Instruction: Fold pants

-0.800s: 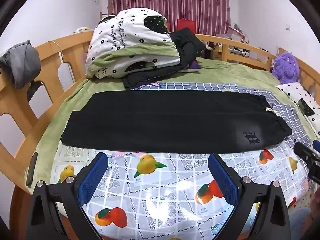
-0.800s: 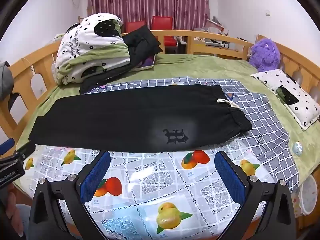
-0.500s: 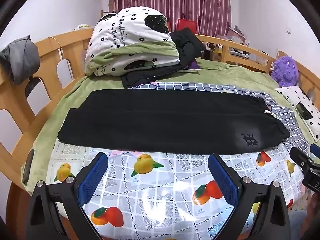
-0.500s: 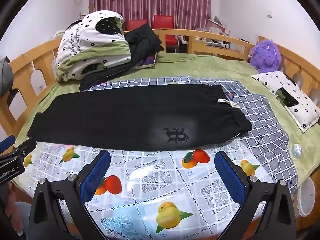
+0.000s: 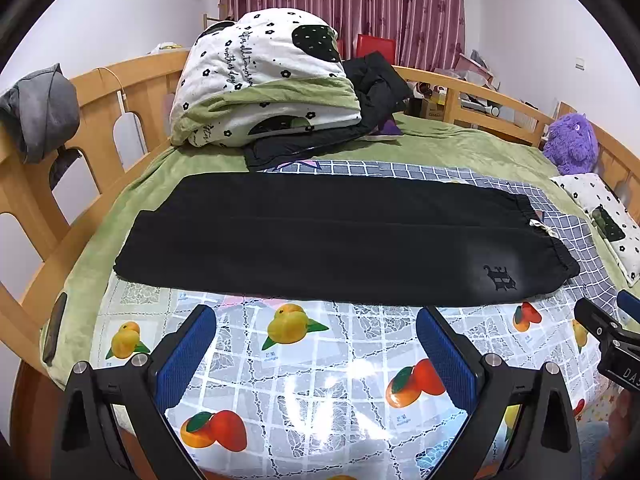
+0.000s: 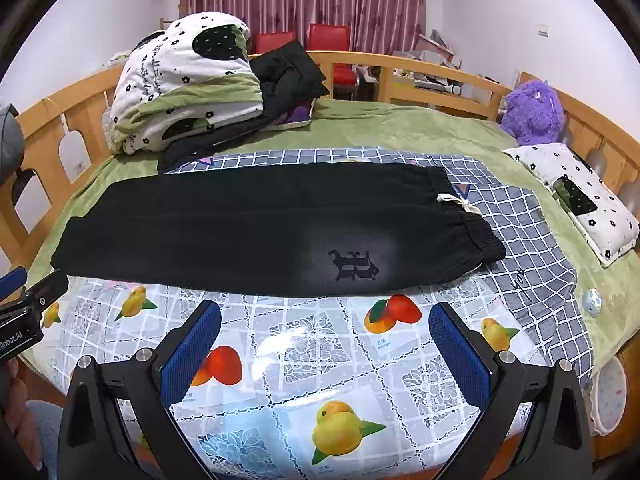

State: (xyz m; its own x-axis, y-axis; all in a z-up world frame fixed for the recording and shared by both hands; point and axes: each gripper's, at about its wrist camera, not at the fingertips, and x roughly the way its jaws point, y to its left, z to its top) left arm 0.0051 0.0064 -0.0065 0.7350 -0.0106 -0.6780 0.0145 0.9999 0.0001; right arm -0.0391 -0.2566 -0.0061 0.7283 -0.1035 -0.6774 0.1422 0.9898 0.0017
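Observation:
Black pants lie flat on the bed, folded lengthwise, leg over leg. The waistband with a white drawstring is at the right and the cuffs are at the left; a dark embroidered logo sits near the waist. They also show in the right wrist view. My left gripper is open and empty over the fruit-print cloth, just short of the pants' near edge. My right gripper is open and empty, below the logo. Each gripper shows at the edge of the other's view.
A folded quilt and dark clothes are piled at the back left. A purple plush toy and a flowered pillow are at the right. A wooden rail rings the bed. A grey checked sheet lies under the waistband.
Both grippers have drawn back slightly and risen; the pants sit a little farther off in both views. The pants have not moved and both grippers stay open.

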